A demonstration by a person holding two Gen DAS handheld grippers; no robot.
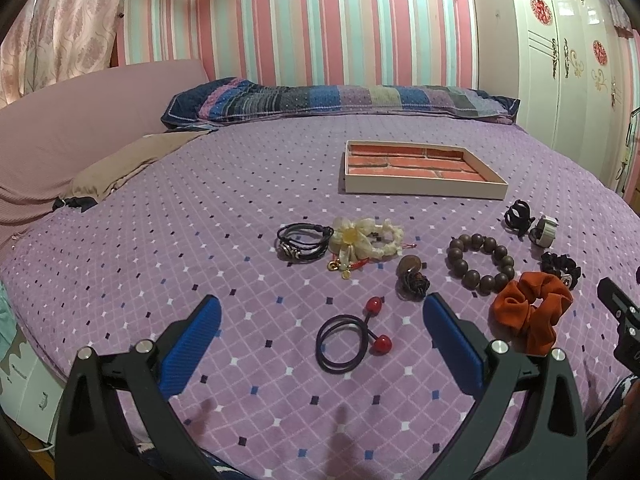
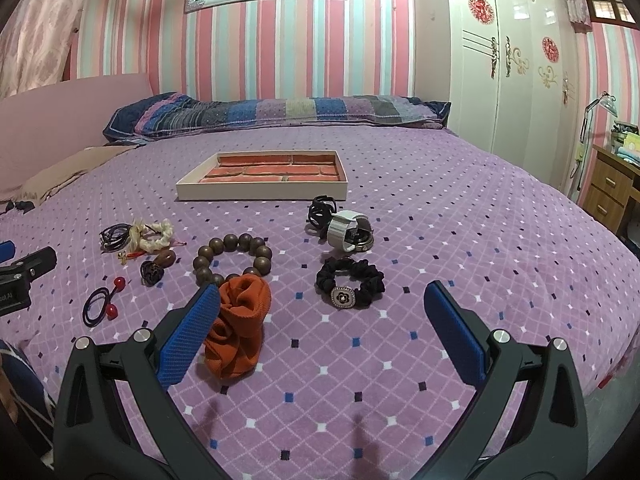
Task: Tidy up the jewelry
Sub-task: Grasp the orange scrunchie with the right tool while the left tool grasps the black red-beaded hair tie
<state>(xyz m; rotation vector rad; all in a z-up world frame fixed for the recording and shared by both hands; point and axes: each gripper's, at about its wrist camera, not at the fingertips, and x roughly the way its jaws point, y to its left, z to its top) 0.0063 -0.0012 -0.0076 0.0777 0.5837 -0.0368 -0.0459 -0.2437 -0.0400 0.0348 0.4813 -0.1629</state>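
Claws (image 1: pixel 320 312) (image 2: pixel 320 300) agape; jewelry beside tray (image 2: pixel 260 192).

Both fisheye views sit low over the near edge of the bed (image 1: pixel 160 208), facing the striped wall. The left wrist view stands further left, close above the red-bead hair tie (image 1: pixel 352 336); the right one hovers near the orange scrunchie (image 2: pixel 236 328). Both share the tray (image 1: pixel 420 190) and the scattered jewelry.
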